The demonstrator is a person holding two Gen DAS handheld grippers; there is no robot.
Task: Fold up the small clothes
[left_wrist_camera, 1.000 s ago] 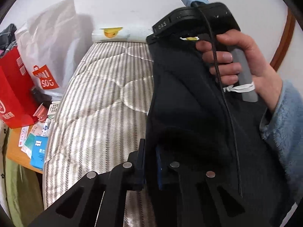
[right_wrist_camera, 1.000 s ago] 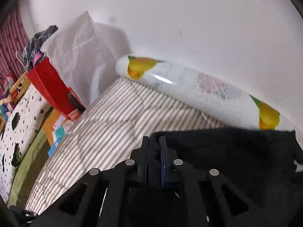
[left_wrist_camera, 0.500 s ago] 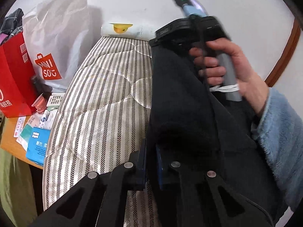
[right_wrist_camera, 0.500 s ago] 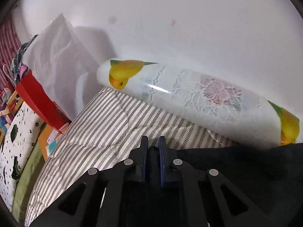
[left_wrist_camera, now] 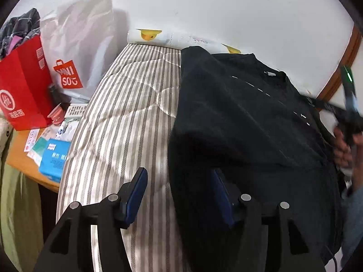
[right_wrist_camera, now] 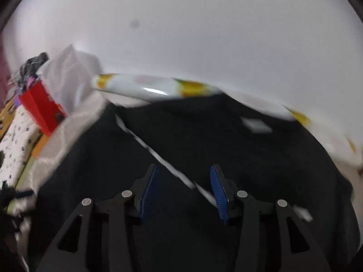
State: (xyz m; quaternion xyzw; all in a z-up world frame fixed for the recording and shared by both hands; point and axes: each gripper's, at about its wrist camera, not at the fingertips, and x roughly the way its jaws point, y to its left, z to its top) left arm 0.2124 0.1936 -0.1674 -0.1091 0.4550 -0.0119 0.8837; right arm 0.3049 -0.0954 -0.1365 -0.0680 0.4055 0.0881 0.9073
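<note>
Now both sets of jaws are opening: left gripper (left_wrist_camera: 179,195) and right gripper (right_wrist_camera: 182,189) grip nothing, the black top (left_wrist_camera: 245,122) lying loose on the striped mattress (left_wrist_camera: 127,117).

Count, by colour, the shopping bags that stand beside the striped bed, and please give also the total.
Red paper bag: 1
White MINISO bag: 1
Total: 2
</note>
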